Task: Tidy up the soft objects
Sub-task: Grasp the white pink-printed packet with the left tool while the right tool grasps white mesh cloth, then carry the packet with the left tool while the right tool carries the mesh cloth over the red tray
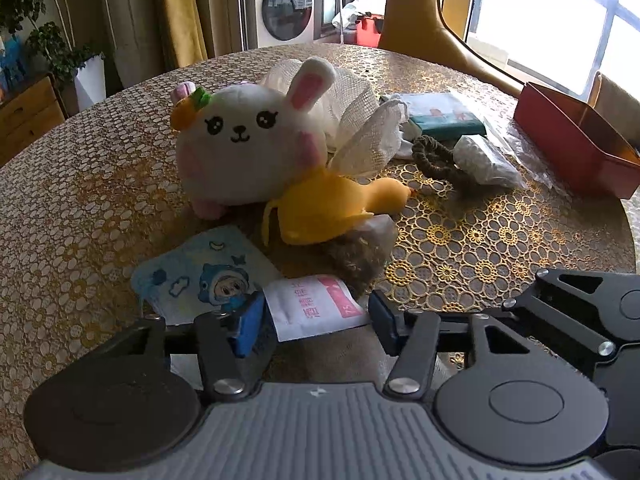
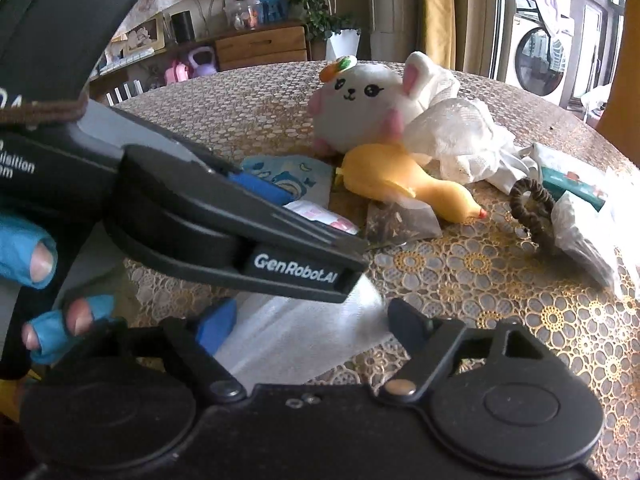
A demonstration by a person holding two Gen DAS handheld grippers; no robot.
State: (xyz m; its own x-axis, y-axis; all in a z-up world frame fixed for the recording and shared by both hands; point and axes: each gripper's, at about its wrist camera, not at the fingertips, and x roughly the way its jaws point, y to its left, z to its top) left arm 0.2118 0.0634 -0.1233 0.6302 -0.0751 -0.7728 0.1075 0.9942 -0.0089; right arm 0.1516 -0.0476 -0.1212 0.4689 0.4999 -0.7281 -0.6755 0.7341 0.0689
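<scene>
My left gripper (image 1: 316,320) stands open low over the table, and a white sachet with pink print (image 1: 316,306) lies flat between its pads. My right gripper (image 2: 314,326) is open astride a translucent white plastic bag (image 2: 304,344). The left gripper (image 2: 324,228) crosses just ahead of it. Beyond lie a blue cartoon pack (image 1: 204,276), a white bunny plush (image 1: 248,140), a yellow rubber chicken (image 1: 332,204) and a white mesh cloth (image 1: 360,120).
The round table has a gold lace cover (image 1: 80,200). A pouch of brown bits (image 1: 360,256), a brown scrunchie (image 1: 436,156), a green tissue pack (image 1: 444,116) and a clear bag (image 1: 488,160) lie to the right. A red box (image 1: 580,144) sits at the far right edge. A hand in a blue fingerless glove (image 2: 36,256) holds the left gripper.
</scene>
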